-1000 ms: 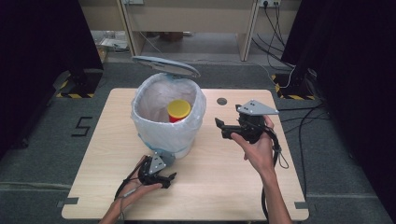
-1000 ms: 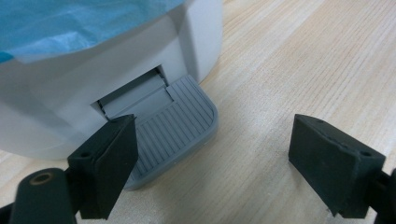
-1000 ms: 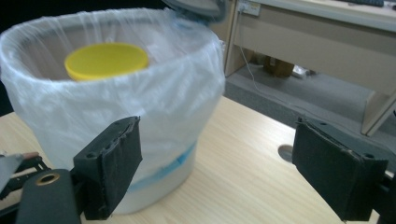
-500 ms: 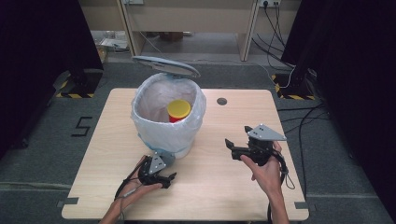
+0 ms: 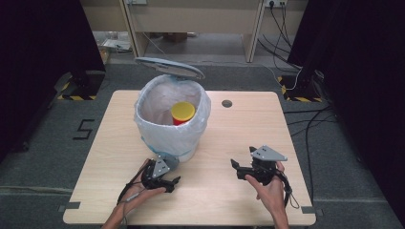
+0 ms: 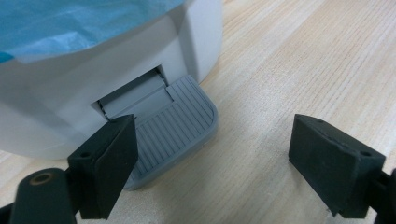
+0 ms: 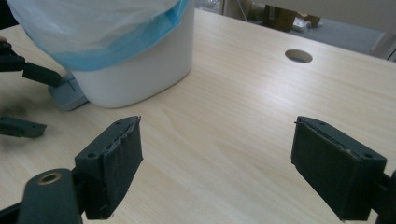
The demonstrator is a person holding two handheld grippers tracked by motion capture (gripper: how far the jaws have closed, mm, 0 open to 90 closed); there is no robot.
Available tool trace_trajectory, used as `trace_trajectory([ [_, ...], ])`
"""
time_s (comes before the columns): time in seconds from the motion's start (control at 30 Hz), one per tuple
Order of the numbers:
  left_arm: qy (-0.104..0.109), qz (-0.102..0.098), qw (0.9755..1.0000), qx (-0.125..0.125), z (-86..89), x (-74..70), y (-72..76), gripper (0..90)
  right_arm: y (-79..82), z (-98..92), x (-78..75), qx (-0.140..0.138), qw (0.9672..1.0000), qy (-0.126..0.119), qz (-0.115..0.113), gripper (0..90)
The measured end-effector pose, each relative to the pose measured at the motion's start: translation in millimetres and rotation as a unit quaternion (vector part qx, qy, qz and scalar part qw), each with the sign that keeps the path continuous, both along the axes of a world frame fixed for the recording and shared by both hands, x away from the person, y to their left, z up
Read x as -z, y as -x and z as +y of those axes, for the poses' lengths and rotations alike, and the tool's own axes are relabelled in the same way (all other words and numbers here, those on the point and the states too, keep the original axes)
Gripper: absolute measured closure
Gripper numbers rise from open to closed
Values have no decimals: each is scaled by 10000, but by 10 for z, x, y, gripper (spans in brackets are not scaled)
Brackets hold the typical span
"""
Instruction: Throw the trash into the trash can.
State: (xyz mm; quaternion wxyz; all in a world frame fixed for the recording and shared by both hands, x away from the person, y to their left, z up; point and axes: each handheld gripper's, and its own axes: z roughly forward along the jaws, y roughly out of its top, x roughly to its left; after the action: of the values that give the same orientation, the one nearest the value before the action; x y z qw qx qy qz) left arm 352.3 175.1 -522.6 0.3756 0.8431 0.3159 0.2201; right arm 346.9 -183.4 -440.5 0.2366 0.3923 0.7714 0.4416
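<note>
Pedal (image 6: 175, 116) of the white bin (image 5: 173, 125) lies pressed under one jaw of the left gripper (image 5: 168, 181), jaws spread, empty; lid (image 5: 169, 67) stands raised, yellow-capped container (image 5: 182, 113) inside; bin sits mid-table toward the left edge. Right gripper (image 5: 239, 170), wide apart and empty, hovers near the front right corner. Judging by this, lift off the pedal gently so the lid closes softly.

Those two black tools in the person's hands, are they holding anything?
Nothing. The left tool is open by the bin's pedal, one jaw over it; the right tool is open over bare table.
</note>
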Motion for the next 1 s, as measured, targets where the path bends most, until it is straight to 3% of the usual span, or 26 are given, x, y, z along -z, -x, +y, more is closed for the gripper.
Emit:
trace_trajectory([
  [0.47, -1, 3, 10000, 14, 3, 0, -1, 148, 19, 59, 469, -86, 9984, 133, 540, 156],
  [0.83, -5, 2, 10000, 21, 4, -1, -2, 147, 53, 79, 730, -66, 9952, 382, 897, 156],
  [1.0, -7, 0, 10000, 22, 4, -1, -1, 148, 44, 85, 765, 7, 9931, 545, 1042, 156],
])
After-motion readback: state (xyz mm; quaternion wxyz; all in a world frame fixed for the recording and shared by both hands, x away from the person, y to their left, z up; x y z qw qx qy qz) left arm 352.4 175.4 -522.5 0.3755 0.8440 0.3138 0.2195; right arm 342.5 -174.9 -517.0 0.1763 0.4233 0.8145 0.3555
